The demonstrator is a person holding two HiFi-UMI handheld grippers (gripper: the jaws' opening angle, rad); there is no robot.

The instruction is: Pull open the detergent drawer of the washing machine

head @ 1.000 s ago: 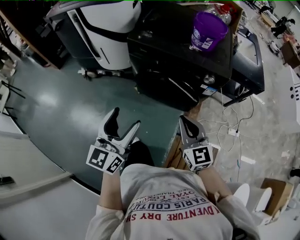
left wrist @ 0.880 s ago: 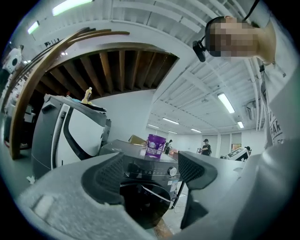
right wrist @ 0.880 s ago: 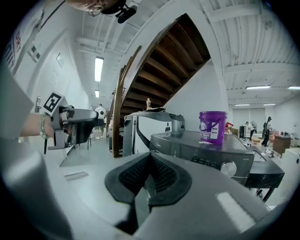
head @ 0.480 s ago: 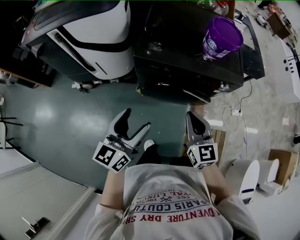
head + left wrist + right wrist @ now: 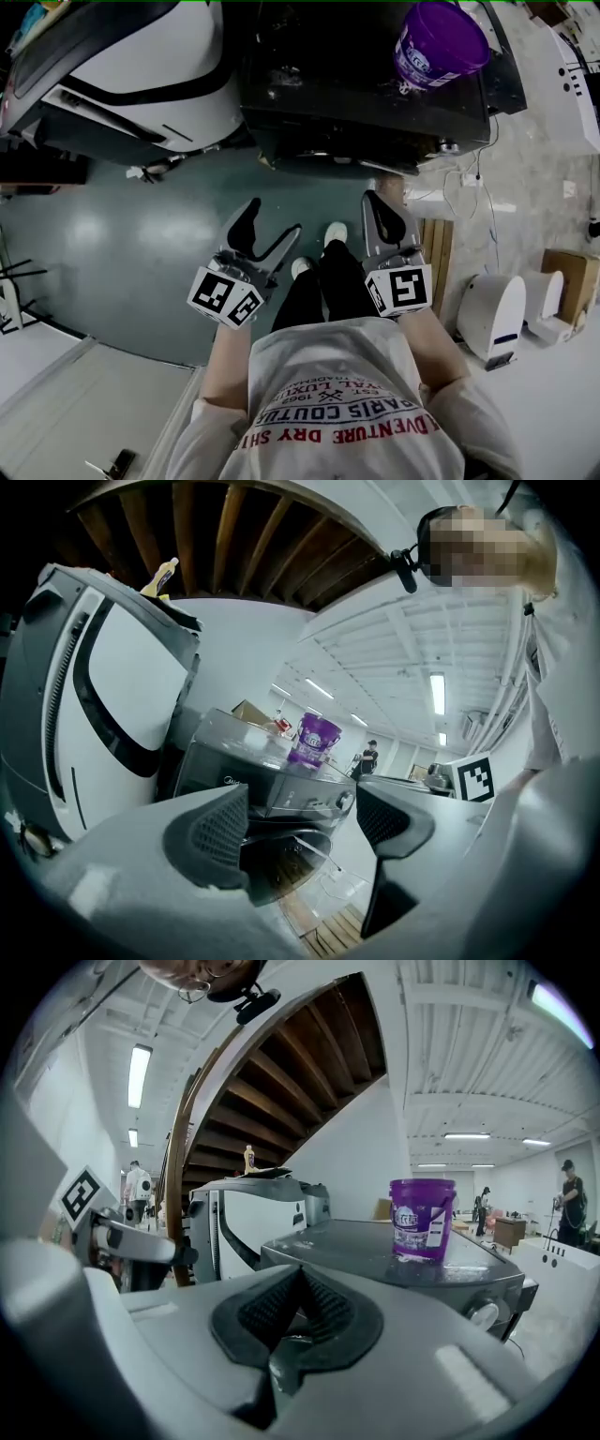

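The dark washing machine (image 5: 356, 94) stands at the top of the head view, a purple bucket (image 5: 439, 42) on its lid. My left gripper (image 5: 267, 232) is open and empty, short of the machine's front. My right gripper (image 5: 378, 208) is shut on nothing, also short of it. The left gripper view shows the machine's control panel (image 5: 281, 785) and knob (image 5: 345, 802) between the open jaws of the left gripper (image 5: 305, 827), some way off; I cannot make out the drawer front as a separate part. In the right gripper view the right gripper (image 5: 298, 1283) points at the machine's lid (image 5: 375, 1246).
A large white appliance (image 5: 141, 84) stands left of the washing machine. A wooden pallet (image 5: 436, 258) and cables (image 5: 473, 178) lie on the floor to the right, with a white unit (image 5: 492, 314) and a cardboard box (image 5: 567, 272) beyond. The person's shoes (image 5: 333, 234) are between the grippers.
The person has stepped toward the washing machine, which now fills the top of the head view. Both grippers came along with it; the left stays open, the right shut.
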